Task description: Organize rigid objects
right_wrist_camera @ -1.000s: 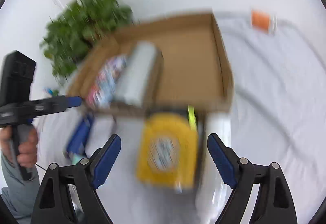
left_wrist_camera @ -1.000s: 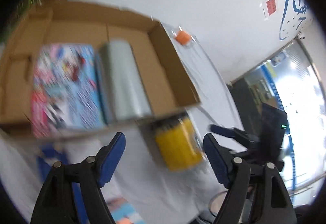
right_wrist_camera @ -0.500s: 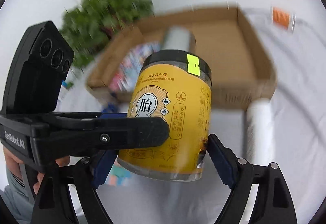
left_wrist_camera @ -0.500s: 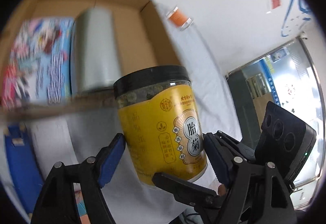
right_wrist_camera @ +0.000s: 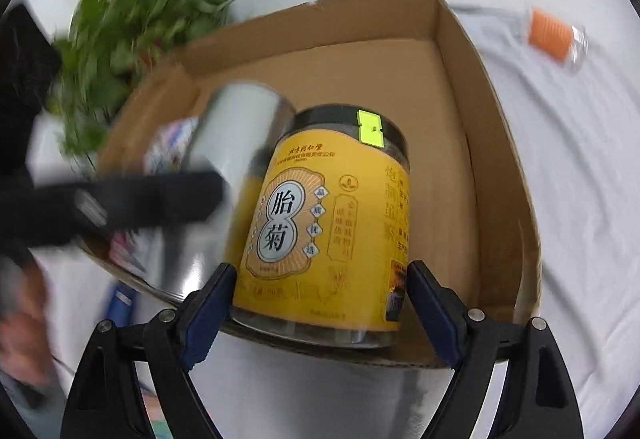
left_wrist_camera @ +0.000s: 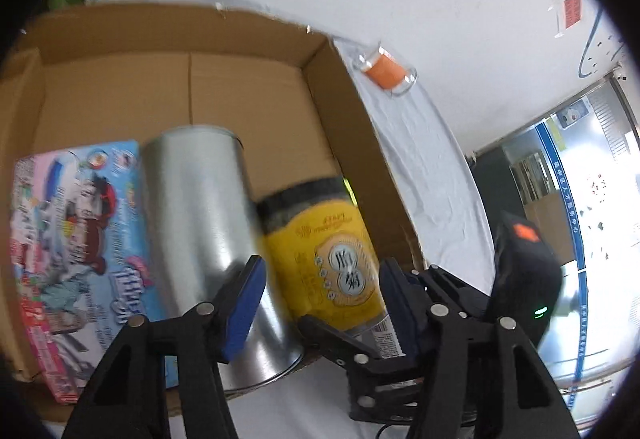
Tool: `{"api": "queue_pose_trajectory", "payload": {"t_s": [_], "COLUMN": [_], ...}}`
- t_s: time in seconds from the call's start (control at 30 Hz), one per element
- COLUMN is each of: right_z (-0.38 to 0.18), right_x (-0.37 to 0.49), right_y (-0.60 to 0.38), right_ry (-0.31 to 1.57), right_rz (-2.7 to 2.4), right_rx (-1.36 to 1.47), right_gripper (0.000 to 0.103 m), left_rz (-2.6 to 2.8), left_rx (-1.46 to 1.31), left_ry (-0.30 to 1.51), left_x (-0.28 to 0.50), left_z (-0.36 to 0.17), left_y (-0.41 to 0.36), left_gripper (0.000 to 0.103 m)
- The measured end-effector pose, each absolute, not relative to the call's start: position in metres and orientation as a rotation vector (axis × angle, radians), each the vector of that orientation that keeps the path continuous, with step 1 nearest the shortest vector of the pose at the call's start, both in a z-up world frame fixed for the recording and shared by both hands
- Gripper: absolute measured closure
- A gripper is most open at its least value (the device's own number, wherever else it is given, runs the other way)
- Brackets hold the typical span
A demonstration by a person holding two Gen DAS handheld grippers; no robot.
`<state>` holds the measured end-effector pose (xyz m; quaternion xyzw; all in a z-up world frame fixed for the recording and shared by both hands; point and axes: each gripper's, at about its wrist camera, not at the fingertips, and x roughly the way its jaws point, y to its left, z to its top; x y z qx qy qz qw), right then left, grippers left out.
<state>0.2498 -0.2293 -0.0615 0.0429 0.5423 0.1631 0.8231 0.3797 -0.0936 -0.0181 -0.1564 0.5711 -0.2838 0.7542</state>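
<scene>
the right claw (right_wrist_camera: 320, 299) grips a yellow jar (right_wrist_camera: 324, 227) by its base, over the cardboard box (right_wrist_camera: 500, 159) beside a silver can (left_wrist_camera: 208, 231) and a colourful packet (left_wrist_camera: 76, 251). the left claw (left_wrist_camera: 320, 303), its jaws just narrowed, stands open near the jar, touching nothing.

Got a leafy green plant (right_wrist_camera: 132, 19) sitting off the far left corner of the wrinkled white cloth (right_wrist_camera: 580, 159). Spotted a red sign (left_wrist_camera: 573, 9) on the wall above the cloth's right end. Also seeing a bright glass doorway (left_wrist_camera: 600, 207) just past its right edge.
</scene>
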Motion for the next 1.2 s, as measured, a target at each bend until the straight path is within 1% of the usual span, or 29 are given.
{"api": "queue_pose_trajectory", "payload": {"t_s": [0.13,0.17,0.23,0.3,0.33,0.4,0.47,0.5,0.53,0.57,0.6,0.63,0.7,0.8,0.9,0.93,0.97,1.0,1.03,1.07,1.1,1.13,1.2], "right_z": [-0.047,-0.033,-0.01,0.014,0.022,0.015,-0.013,-0.031,-0.048,-0.068,-0.08,-0.091,-0.093,-0.092,-0.09,-0.089,-0.087,-0.085,-0.084,-0.081,-0.077,-0.072,-0.067], "right_x": [0.244,0.229,0.205,0.169,0.149,0.12,0.101,0.098,0.093,0.088,0.087,0.088,0.083,0.073,0.056,0.051,0.05,0.051,0.054,0.059,0.063,0.069,0.078], "right_y": [-0.217,-0.218,-0.224,-0.251,-0.268,-0.295,-0.315,-0.317,-0.315,-0.309,-0.304,-0.302,-0.292,-0.278,-0.272,-0.275,-0.283,-0.292,-0.3,-0.311,-0.322,-0.335,-0.354], "right_ry": [1.136,1.102,1.041,0.967,0.93,0.912,0.978,1.025,1.064,1.107,1.119,1.12,1.08,1.075,1.048,1.036,1.026,1.029,1.034,1.039,1.04,1.034,1.032], "right_rz": [0.347,0.355,0.353,0.369,0.376,0.349,0.291,0.267,0.261,0.266,0.246,0.23,0.213,0.384,0.591,0.627,0.639,0.635,0.624,0.603,0.577,0.539,0.445], "right_rx": [0.009,-0.02,-0.037,0.013,0.047,0.07,0.106,0.122,0.119,0.09,0.059,0.04,-0.016,-0.07,-0.217,-0.26,-0.315,-0.341,-0.352,-0.355,-0.357,-0.36,-0.339], "right_gripper": [0.016,0.015,0.015,0.014,0.012,0.01,0.011,0.019,0.034,0.041,0.044,0.053,0.058,0.058,0.059,0.061,0.06,0.058,0.052,0.05,0.044,0.04,0.04], "left_rz": [-0.571,-0.558,-0.541,-0.536,-0.538,-0.537,-0.551,-0.563,-0.577,-0.588,-0.594,-0.608,-0.627,-0.668,-0.727,-0.748,-0.768,-0.784,-0.81,-0.836,-0.853,-0.875,-0.917], "left_rx": [-0.309,-0.293,-0.241,-0.192,-0.169,-0.137,-0.137,-0.138,-0.139,-0.14,-0.144,-0.148,-0.144,-0.086,0.007,0.028,0.051,0.074,0.099,0.11,0.111,0.116,0.131], "left_ry": [1.133,1.098,1.034,0.993,0.979,0.971,0.988,1.002,1.018,1.029,1.038,1.058,1.073,1.078,1.088,1.103,1.12,1.136,1.159,1.182,1.206,1.256,1.302], "left_x": [0.357,0.349,0.325,0.301,0.287,0.266,0.245,0.241,0.235,0.229,0.225,0.222,0.214,0.204,0.205,0.207,0.209,0.21,0.211,0.212,0.213,0.213,0.21], "left_z": [0.003,0.011,0.026,0.034,0.036,0.036,0.027,0.022,0.015,0.009,0.005,-0.002,-0.006,-0.007,-0.006,-0.009,-0.012,-0.017,-0.026,-0.034,-0.042,-0.056,-0.072], "left_y": [-0.069,-0.062,-0.055,-0.061,-0.061,-0.063,-0.063,-0.067,-0.071,-0.076,-0.077,-0.083,-0.087,-0.104,-0.127,-0.135,-0.143,-0.153,-0.164,-0.173,-0.18,-0.191,-0.206], "left_gripper": [0.045,0.044,0.037,0.037,0.037,0.037,0.037,0.037,0.037,0.037,0.037,0.037,0.037,0.037,0.037,0.037,0.037,0.037,0.037,0.037,0.039,0.039,0.04]}}
